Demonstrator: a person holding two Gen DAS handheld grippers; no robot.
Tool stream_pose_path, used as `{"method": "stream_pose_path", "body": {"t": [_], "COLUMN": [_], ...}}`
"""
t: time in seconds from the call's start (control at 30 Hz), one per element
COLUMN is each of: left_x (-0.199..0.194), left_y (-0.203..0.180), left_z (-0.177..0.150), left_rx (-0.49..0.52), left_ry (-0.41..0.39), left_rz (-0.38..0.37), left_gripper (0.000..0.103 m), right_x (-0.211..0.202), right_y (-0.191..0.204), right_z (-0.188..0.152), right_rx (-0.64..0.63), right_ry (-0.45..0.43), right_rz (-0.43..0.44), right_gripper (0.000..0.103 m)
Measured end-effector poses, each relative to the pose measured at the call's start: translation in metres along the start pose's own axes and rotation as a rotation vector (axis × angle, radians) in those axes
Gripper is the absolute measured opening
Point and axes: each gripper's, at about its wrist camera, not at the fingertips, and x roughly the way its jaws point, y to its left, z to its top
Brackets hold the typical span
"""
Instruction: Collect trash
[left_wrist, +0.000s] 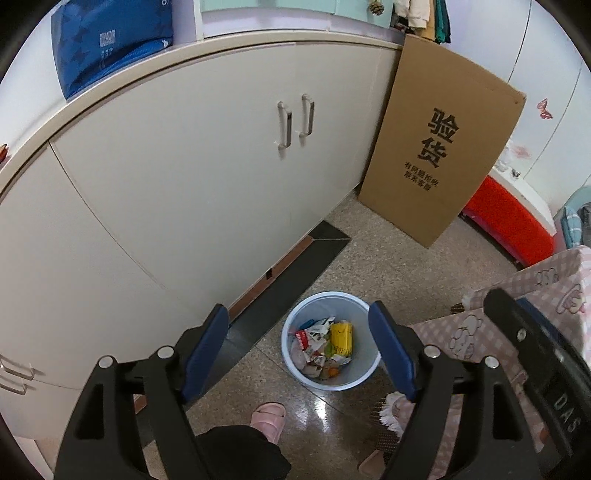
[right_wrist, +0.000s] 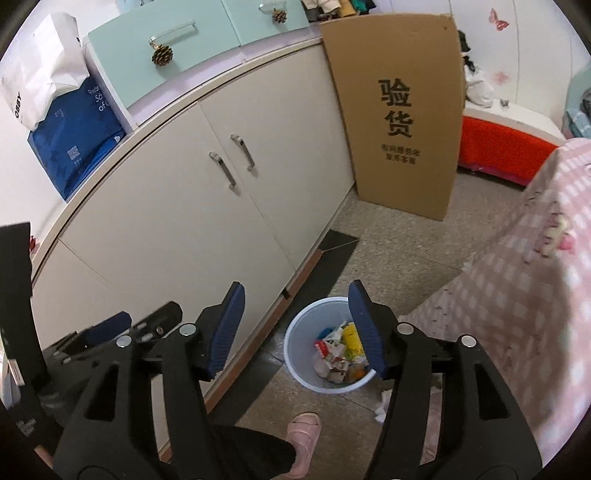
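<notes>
A white round trash bin (left_wrist: 295, 363) stands on the speckled floor and holds wrappers, crumpled paper and a yellow packet (left_wrist: 341, 338). It also shows in the right wrist view (right_wrist: 299, 354) with the yellow packet (right_wrist: 351, 338). My left gripper (left_wrist: 299, 332) is open and empty, held high above the bin. My right gripper (right_wrist: 295, 314) is open and empty too, also high above the bin. The left gripper shows at the left edge of the right wrist view (right_wrist: 122, 326).
Cream cabinets (left_wrist: 184, 192) run along the left. A tall cardboard box (left_wrist: 439, 155) leans at their far end. A pink checked cloth (right_wrist: 517, 288) covers furniture on the right. The person's pink slipper (left_wrist: 269, 421) is near the bin. A red box (left_wrist: 509, 218) sits behind.
</notes>
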Motion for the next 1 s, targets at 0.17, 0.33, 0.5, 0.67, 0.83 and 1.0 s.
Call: {"method": "stream_pose_path", "body": {"t": [0.17, 0.33, 0.5, 0.67, 0.83, 1.0], "left_x": [-0.026, -0.073, -0.136, -0.198, -0.247, -0.291], "left_y": [-0.008, -0.025, -0.042, -0.055, -0.063, -0.067], "left_z": [-0.006, -0.019, -0.043, -0.07, -0.097, -0.127], "left_rx": [0.022, 0.078, 0.154, 0.192, 0.221, 0.255], "left_ry": [-0.045, -0.118, -0.237, -0.347, -0.42, -0.499], "left_rz": [-0.024, -0.056, -0.073, -0.103, -0.165, -0.218], "left_gripper": [0.077, 0.077, 0.081, 0.084, 0.086, 0.089], "right_x": [-0.046, -0.101, -0.17, -0.233, -0.284, -0.33], "right_y": [-0.001, -0.005, -0.006, -0.005, -0.002, 0.001], "right_z": [-0.004, -0.012, -0.03, -0.05, -0.076, -0.107], "right_rx": [-0.021, 0.0, -0.002, -0.014, -0.028, -0.038], "right_ry": [-0.068, -0.143, -0.246, -0.348, -0.435, -0.518], "right_rz": [-0.044, -0.07, -0.103, -0.152, -0.196, -0.249], "right_gripper": [0.061, 0.067, 0.072, 0.075, 0.079, 0.084]}}
